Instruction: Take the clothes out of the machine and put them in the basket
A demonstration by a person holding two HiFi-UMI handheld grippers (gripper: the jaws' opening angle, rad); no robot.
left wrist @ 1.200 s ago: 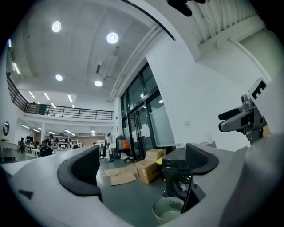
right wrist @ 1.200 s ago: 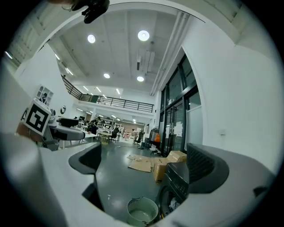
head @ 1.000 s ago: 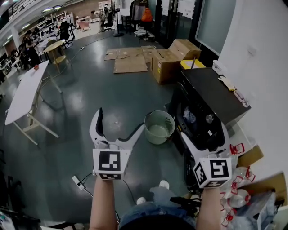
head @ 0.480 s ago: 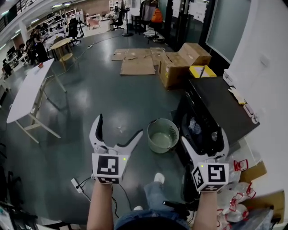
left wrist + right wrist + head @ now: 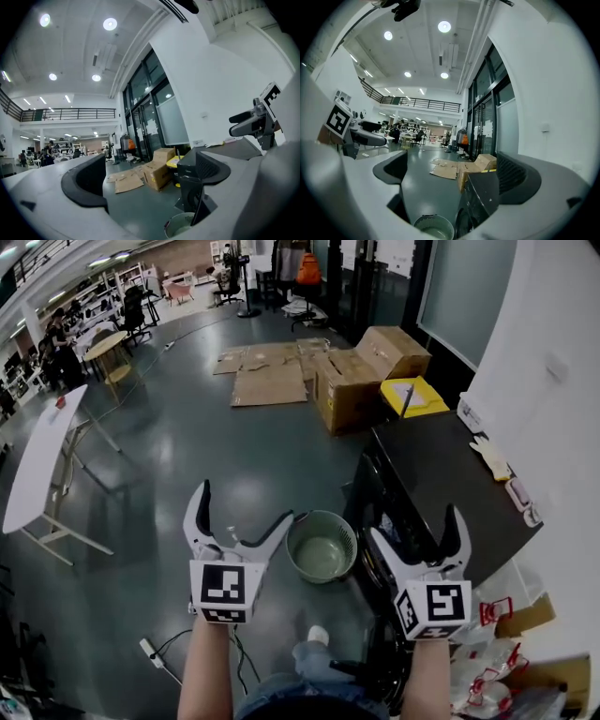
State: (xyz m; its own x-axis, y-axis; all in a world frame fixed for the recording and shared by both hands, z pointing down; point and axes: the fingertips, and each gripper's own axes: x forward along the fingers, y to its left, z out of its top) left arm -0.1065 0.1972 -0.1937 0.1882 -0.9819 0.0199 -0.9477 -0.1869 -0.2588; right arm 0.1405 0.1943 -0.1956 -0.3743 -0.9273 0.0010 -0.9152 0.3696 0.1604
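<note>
- Shifted since the earlier frame: the round pale-green plastic basket (image 5: 322,547) now sits lower in the head view, level with the jaws and between my two grippers. The clothes I could glimpse through the machine's front are out of sight from this angle.
- Grey polished concrete floor (image 5: 187,446) fills most of the head view.
- Black box-shaped washing machine (image 5: 441,465) stands at the right against the white wall (image 5: 553,352). Its front faces the basket and is too dark for me to make out any clothes inside.
- Brown cardboard boxes (image 5: 361,371) stand beyond the machine, with flattened cardboard sheets (image 5: 267,381) on the floor beside them.
- Long white table (image 5: 37,465) is far left, well apart from everything else.
- Basket stands upright on the floor, just beside the machine's front.
- Left gripper (image 5: 246,507): jaws spread wide, nothing between them. Its own view shows only the floor, the boxes and the basket rim past the pads.
- Right gripper (image 5: 414,526): jaws also spread wide, holding nothing. Its own view looks down on the basket and the machine's front.
</note>
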